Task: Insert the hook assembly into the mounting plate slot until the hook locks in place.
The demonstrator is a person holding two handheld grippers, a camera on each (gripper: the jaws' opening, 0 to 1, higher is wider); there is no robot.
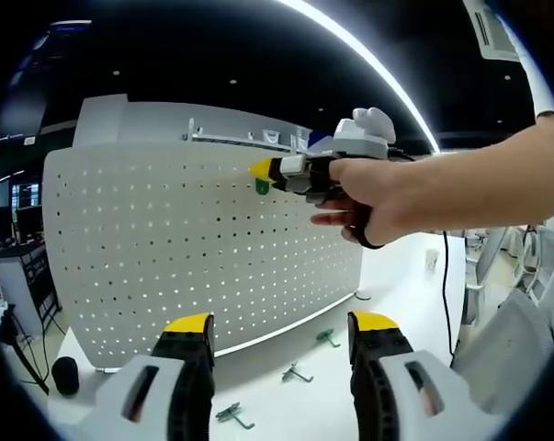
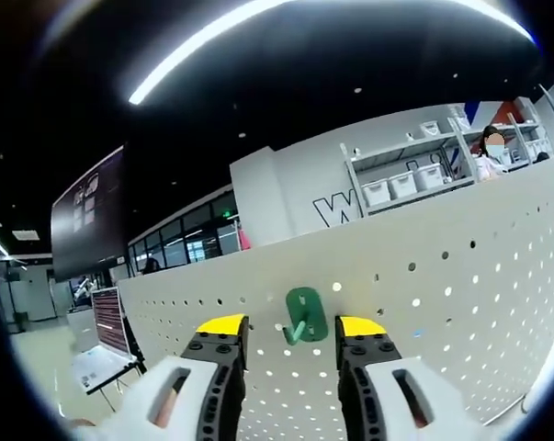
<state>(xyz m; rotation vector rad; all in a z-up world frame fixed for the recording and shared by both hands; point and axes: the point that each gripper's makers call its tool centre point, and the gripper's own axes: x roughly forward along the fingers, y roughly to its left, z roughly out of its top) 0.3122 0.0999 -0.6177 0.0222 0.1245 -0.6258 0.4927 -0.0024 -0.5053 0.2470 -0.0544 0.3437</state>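
Right tongs [image 2: 292, 335] spread, green hook [image 2: 304, 315] between tips on pegboard [image 2: 460, 276]; left tongs [image 1: 281, 335] spread, idle. Withdraw crooked and you risk unseating hook.

In the left gripper view, the person's hand [image 1: 378, 197] covers most of the right gripper [image 1: 263, 175], so how its jaws stand cannot be told, and the green hook [image 1: 262, 186] at its tip is too small to make out. The forearm is cut off at the right edge. In the right gripper view, the pegboard [image 2: 460, 285] runs past the right edge, and the bins on the far shelves [image 2: 405, 184] are too small to read.
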